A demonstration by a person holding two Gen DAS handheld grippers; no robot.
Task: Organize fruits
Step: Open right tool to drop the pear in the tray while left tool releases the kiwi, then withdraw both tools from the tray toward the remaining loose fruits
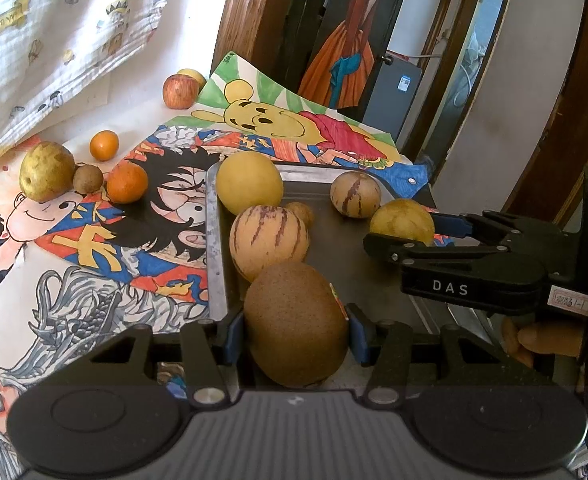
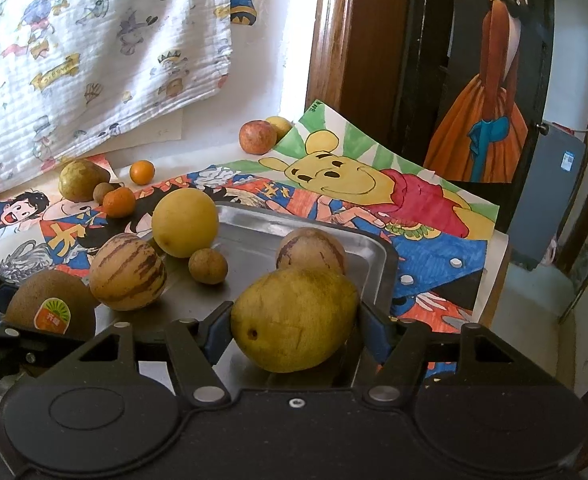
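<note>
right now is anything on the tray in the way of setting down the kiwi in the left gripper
The left gripper holds the kiwi at the metal tray's near edge. A striped melon sits directly ahead, seemingly touching it, with a yellow round fruit behind. The tray floor to the right looks bare.

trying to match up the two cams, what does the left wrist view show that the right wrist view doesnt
Only the left wrist view: the left claw shut on the brown kiwi, seen head-on, and the person's hand under the right claw.

Only the right wrist view: the kiwi's orange sticker, and the right claw shut on the yellow-green pear up close.

Both: the metal tray, two striped pepino melons, the red apple.
</note>
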